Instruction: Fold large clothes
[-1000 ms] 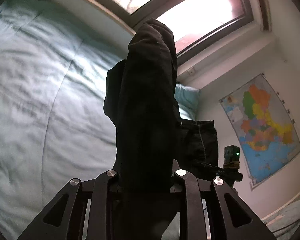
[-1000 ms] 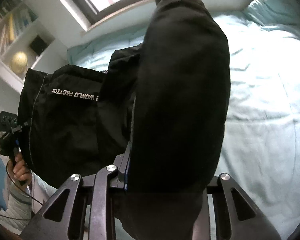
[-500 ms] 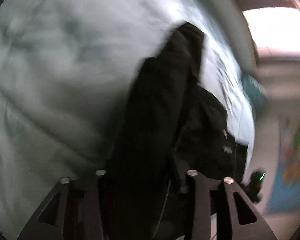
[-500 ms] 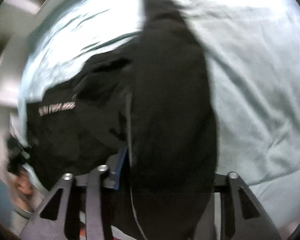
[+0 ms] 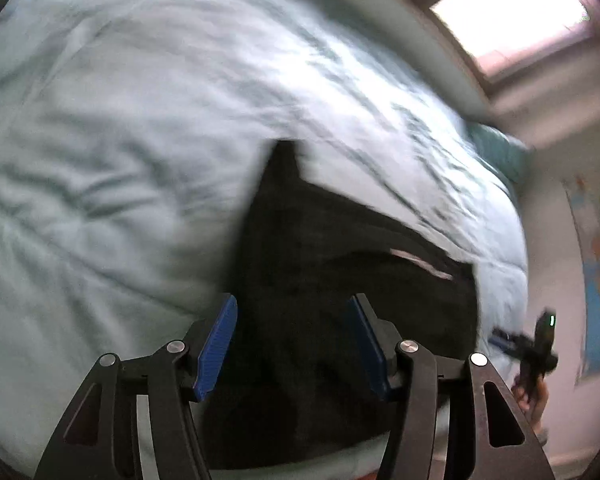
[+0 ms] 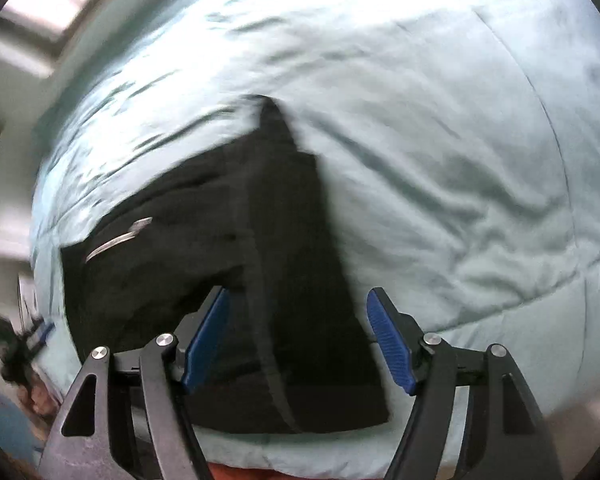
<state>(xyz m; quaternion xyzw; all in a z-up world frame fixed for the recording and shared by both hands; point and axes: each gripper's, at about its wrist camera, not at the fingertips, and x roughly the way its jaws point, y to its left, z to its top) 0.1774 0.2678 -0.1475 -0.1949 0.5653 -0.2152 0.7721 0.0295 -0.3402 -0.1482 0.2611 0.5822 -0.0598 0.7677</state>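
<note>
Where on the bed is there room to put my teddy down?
The light blue quilt is bare to the right of the black clothes and beyond them, toward the window. It is crowded at the near edge, where the clothes lie under both open tongs.

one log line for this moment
left tongs open | right tongs open | garment on bed

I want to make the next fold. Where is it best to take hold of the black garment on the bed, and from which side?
Probably at the near hem of the black garment, one corner per gripper, coming from the bed's near edge. That edge lies straight and flat on the light green bedcover, right below the open right gripper and left gripper.
</note>
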